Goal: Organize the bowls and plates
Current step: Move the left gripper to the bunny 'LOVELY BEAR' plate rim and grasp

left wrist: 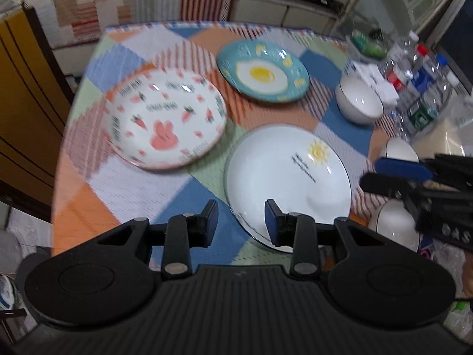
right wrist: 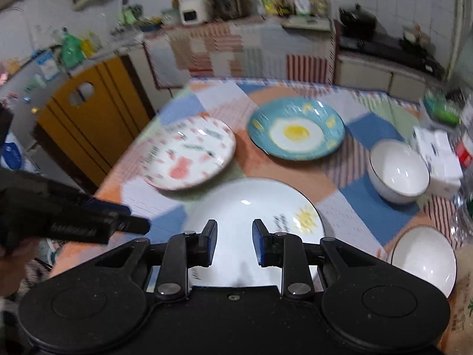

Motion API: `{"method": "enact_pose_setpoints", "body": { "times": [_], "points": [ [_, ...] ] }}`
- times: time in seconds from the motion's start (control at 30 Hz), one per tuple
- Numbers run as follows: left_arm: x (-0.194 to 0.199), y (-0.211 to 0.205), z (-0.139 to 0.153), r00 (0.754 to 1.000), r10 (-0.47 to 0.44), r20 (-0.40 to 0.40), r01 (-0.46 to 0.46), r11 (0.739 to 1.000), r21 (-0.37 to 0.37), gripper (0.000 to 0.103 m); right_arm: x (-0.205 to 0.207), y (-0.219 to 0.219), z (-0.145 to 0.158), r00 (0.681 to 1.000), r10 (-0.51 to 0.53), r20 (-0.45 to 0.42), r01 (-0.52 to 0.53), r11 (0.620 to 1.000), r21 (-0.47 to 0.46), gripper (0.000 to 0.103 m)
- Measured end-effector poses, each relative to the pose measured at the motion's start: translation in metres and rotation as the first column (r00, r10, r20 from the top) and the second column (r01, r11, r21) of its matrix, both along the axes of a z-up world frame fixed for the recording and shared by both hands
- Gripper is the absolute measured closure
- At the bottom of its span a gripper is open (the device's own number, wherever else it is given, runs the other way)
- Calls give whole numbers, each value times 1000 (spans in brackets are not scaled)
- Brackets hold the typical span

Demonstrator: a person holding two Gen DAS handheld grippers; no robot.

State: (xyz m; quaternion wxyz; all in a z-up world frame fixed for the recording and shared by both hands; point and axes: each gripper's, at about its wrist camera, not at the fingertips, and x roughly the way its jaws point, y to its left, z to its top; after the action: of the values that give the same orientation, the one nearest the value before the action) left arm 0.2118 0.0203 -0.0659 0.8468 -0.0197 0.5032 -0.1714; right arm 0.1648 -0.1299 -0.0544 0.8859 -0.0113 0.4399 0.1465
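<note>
Both tools, left [left wrist: 241, 220] and right [right wrist: 234, 242], hang slack-jawed and empty over the sun plate [left wrist: 283, 171], with plates and bowls spread singly across the counter [left wrist: 124, 189], nothing stacked yet.

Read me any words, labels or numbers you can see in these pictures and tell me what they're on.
"BAS": white letters, cut off at the picture's edge, on the black body of the right gripper.
Pink-and-white rabbit plate: dark words ringing the rim and centre, too blurred to read.
White round plate with a yellow sun: dark lines of writing beside the sun, too small.
Clear plastic bottles: labels unreadable.
</note>
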Motion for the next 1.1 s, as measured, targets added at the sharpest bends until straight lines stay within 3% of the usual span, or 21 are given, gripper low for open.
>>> {"method": "enact_pose_setpoints", "body": {
  "times": [0.2, 0.3, 0.37, 0.43, 0.57, 0.73, 0.9, 1.0, 1.1],
  "points": [
    [-1, 25, 21, 998, 30, 57, -34, 997, 63, 65, -8, 20, 17, 998, 28, 49, -29, 999, 22, 58],
    [3, 40, 24, 996, 38, 76, -44, 995, 87, 61, -6, 27, 18, 998, 26, 63, -31, 996, 80, 46],
    [6, 48, 24, 995, 38, 92, -48, 992, 115, 58, -4, 32, 18, 996, 2, 85, -11, 993, 114, 29],
    [11, 58, 23, 993, 49, 106, -64, 988, 144, 52, 0, 38, 18, 995, -2, 102, -12, 990, 137, 29],
    [25, 75, 16, 990, 73, 124, -94, 982, 165, 45, 17, 46, 10, 990, -18, 142, -9, 983, 186, 17],
    [48, 86, -4, 984, 109, 142, -134, 974, 184, 33, 39, 57, -9, 975, -107, 193, 62, 972, 225, 17],
    [77, 100, -33, 977, 167, 129, -187, 968, 165, 28, 64, 72, -39, 963, -122, 240, 65, 970, 233, 17],
    [93, 105, -53, 977, 170, 132, -190, 968, 163, 28, 88, 75, -64, 973, -128, 194, 79, 968, 238, 17],
    [108, 107, -72, 979, 166, 116, -183, 971, 153, 28, 115, 69, -89, 985, -155, 76, 126, 946, 300, 17]
  ]
}}
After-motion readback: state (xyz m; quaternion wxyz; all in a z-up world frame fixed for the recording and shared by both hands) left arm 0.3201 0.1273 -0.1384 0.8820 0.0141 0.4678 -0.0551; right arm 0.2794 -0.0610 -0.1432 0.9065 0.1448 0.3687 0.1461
